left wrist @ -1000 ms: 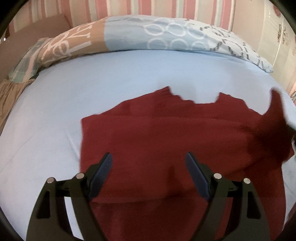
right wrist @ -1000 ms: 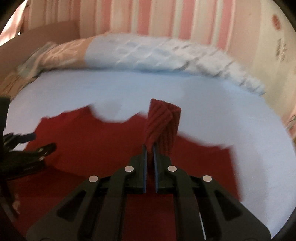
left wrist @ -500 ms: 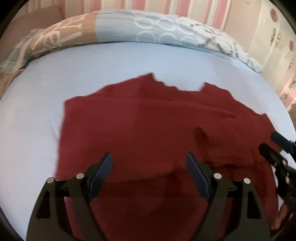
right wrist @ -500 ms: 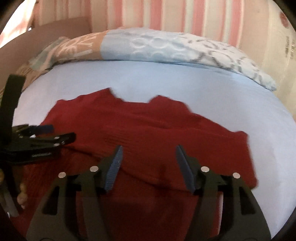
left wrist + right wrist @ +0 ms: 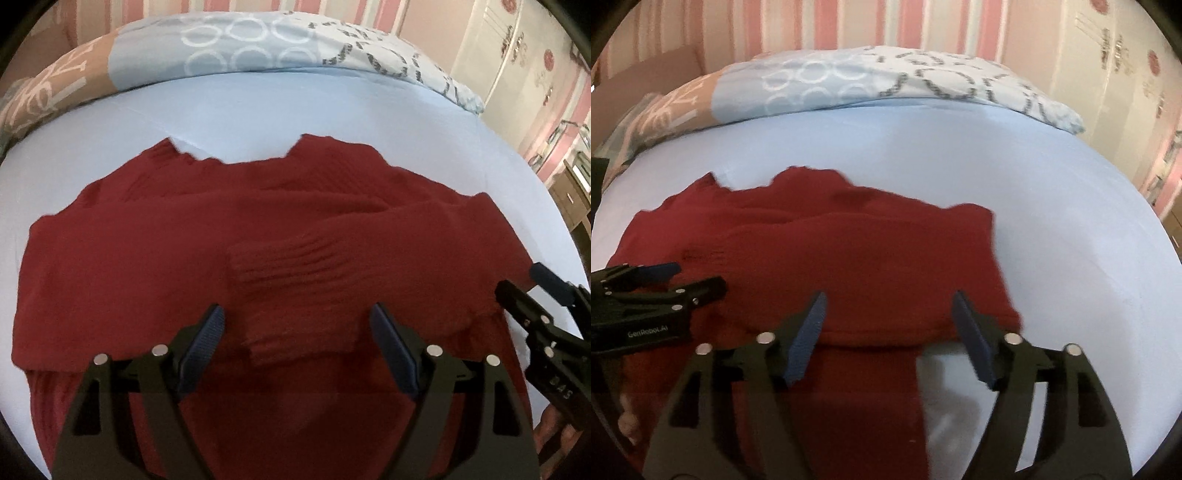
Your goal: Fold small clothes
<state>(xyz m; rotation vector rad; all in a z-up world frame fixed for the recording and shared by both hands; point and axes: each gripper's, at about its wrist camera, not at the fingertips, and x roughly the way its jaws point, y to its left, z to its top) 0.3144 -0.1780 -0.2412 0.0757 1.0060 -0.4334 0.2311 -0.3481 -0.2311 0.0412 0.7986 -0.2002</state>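
A dark red knitted sweater point(image 5: 155, 258) lies flat on the light blue bed sheet point(image 5: 295, 110), neckline towards the pillows. One sleeve is folded across its body, and the ribbed cuff point(image 5: 291, 273) rests just beyond my left gripper point(image 5: 295, 314). That gripper hovers open over the sweater's lower middle with nothing between its fingers. My right gripper point(image 5: 888, 299) is over the sweater's point(image 5: 849, 251) right side; its jaws are opening and hold nothing. Each gripper shows in the other's view: the right gripper point(image 5: 521, 280) at the right edge, the left gripper point(image 5: 698, 276) at the left.
Patterned pillows point(image 5: 258, 48) point(image 5: 886, 81) line the far side of the bed below a pink striped wall. A white cupboard point(image 5: 517, 55) and brown furniture point(image 5: 569, 192) stand off the right side. Bare sheet point(image 5: 1052, 221) stretches to the right of the sweater.
The right gripper opened and let go of the sleeve cuff, which now lies across the sweater's body. Both grippers have come lower and nearer over the sweater.
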